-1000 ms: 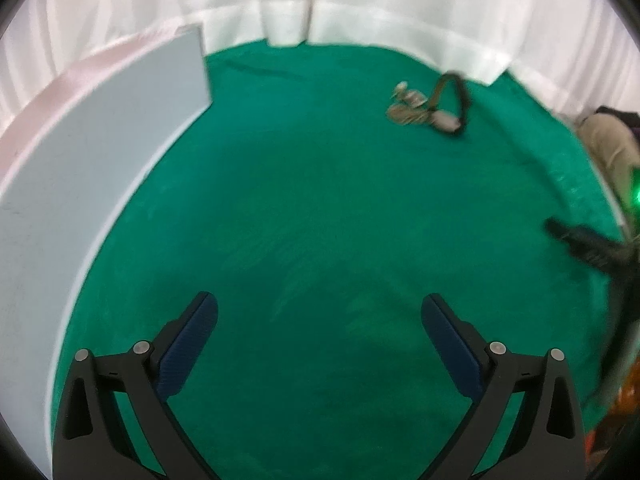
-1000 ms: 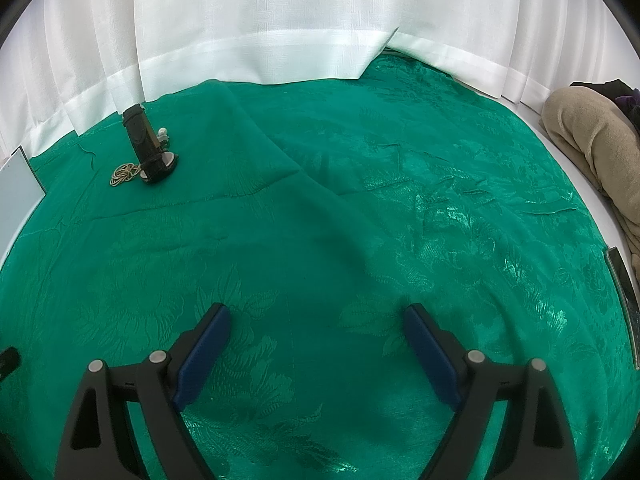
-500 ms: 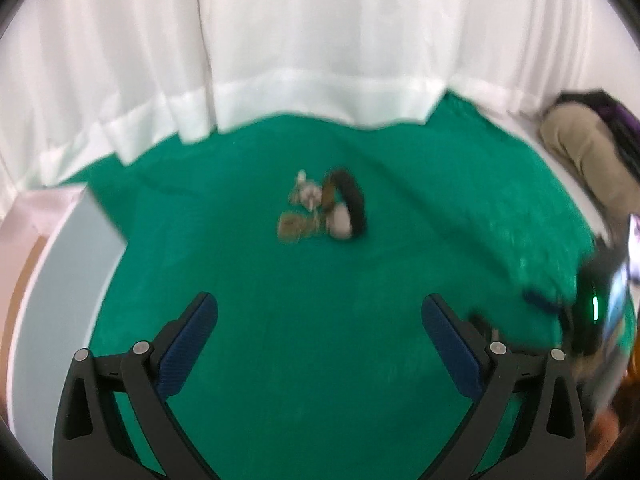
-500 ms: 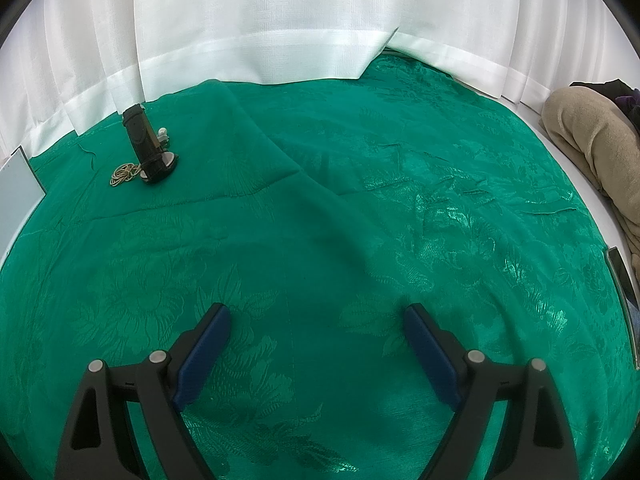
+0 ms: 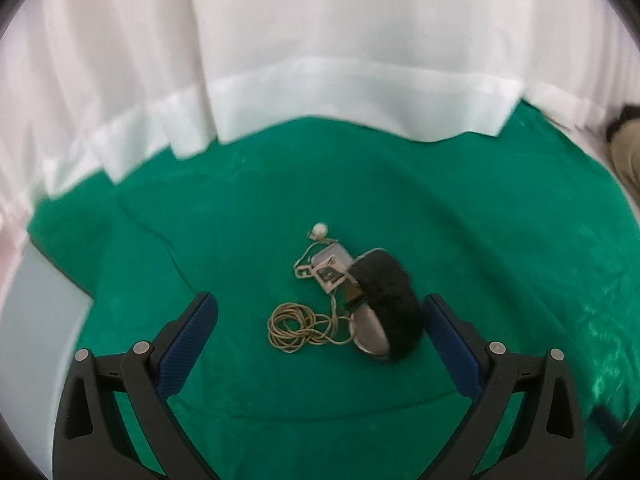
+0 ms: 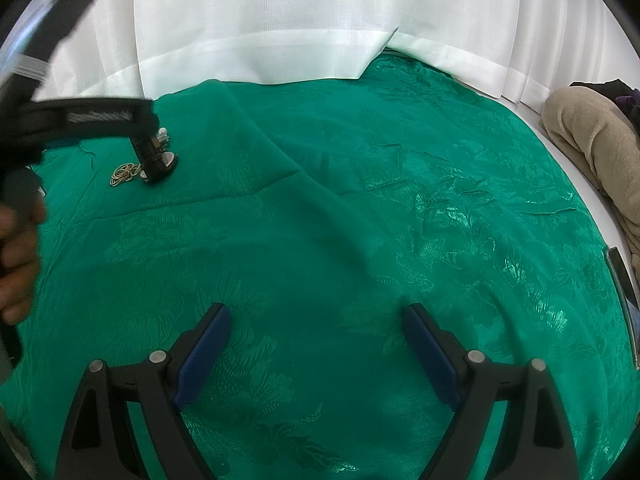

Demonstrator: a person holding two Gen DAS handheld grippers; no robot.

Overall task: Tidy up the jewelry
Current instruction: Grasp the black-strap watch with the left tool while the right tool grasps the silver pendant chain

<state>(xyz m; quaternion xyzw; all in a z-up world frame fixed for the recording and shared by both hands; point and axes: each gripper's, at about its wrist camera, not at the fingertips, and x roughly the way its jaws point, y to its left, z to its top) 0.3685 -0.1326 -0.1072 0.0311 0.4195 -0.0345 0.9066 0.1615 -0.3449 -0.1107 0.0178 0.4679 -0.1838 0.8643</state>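
It looks like a room at home: a green cloth (image 6: 360, 208) covers the table, white curtains (image 6: 260, 20) hang behind.

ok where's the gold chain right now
Left wrist view: the gold chain lies coiled on the green cloth between the open fingers, just left of the black watch.

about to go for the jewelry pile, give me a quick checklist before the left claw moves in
1. Left claw open: ok, nothing between the pads.
2. Pile lined up ahead of it: ok, gold chain and black watch sit between the fingers' line.
3. Items separate: not ok, chain tangles with the watch and a small silver piece.
4. Pearl piece free: cannot tell.
5. Right claw clear of the pile: ok, open over bare green cloth.
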